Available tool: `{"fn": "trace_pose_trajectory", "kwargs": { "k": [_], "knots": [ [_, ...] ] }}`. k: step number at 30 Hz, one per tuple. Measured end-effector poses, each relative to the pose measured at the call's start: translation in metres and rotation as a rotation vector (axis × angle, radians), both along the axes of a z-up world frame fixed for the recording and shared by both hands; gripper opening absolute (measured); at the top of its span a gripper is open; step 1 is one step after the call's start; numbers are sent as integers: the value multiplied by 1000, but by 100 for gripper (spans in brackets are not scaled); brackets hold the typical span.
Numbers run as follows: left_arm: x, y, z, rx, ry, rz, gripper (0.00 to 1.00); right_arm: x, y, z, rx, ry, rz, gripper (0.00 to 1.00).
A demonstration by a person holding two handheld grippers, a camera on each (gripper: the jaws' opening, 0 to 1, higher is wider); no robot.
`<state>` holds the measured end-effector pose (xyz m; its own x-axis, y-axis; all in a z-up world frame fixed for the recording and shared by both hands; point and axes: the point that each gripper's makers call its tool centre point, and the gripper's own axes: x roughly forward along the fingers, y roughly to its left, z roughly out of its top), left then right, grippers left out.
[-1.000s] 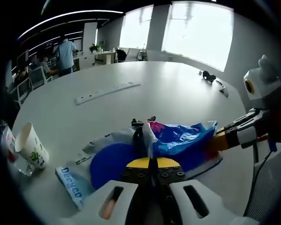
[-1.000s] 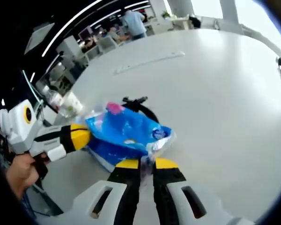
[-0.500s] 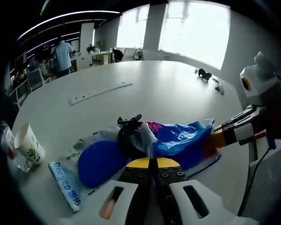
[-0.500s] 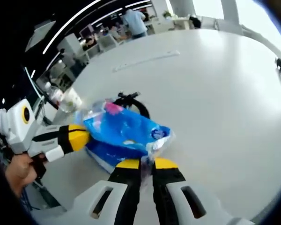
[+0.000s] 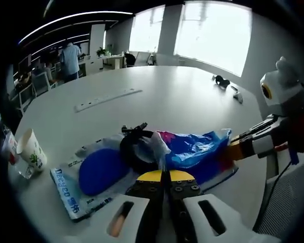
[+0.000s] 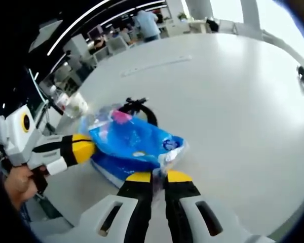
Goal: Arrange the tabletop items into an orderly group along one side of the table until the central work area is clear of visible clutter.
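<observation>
Both hand-held grippers are clamped on one blue plastic bag (image 5: 192,152), each from an opposite end, and hold it stretched just over the white worktop (image 5: 182,101).

In the left gripper view, the left hand-held gripper (image 5: 165,174) has its yellow-tipped jaws together on a pinch of the bag's near edge. The right hand-held gripper (image 5: 233,150) comes in from the right and grips the bag's far end. A pink patch shows near the bag's top edge.

Under and beside the bag lies a flat white packet (image 5: 73,190) with blue lettering and a large blue oval on it. A black ring (image 5: 134,152) rests on this packet, touching the bag's left side, with a small black clip at its top.

A paper cup (image 5: 33,152) with a green print stands near the worktop's left edge, well apart from the bag. A long white power strip (image 5: 106,97) lies further out across the worktop. Small dark objects (image 5: 224,81) sit near the far right edge.

In the right gripper view, the right hand-held gripper (image 6: 158,176) has its jaws closed on the bag's crumpled corner. The left hand-held gripper (image 6: 88,146) enters from the left, a hand (image 6: 20,185) behind it. The black ring (image 6: 139,109) shows beyond the bag (image 6: 131,142).

People stand at desks in the background.
</observation>
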<state>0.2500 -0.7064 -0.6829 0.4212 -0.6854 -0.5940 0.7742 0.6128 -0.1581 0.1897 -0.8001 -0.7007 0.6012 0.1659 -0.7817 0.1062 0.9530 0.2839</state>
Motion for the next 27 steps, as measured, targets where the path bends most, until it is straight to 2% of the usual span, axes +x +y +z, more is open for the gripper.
{"fn": "trace_pose_trajectory", "kwargs": {
  "k": [16, 27],
  "knots": [
    [-16, -21, -6, -12, 24, -18, 0, -18, -21, -3, -2, 12, -34, 5],
    [-32, -45, -16, -9, 42, -58, 1, -36, -44, -8, -14, 31, -71, 5]
  ]
}}
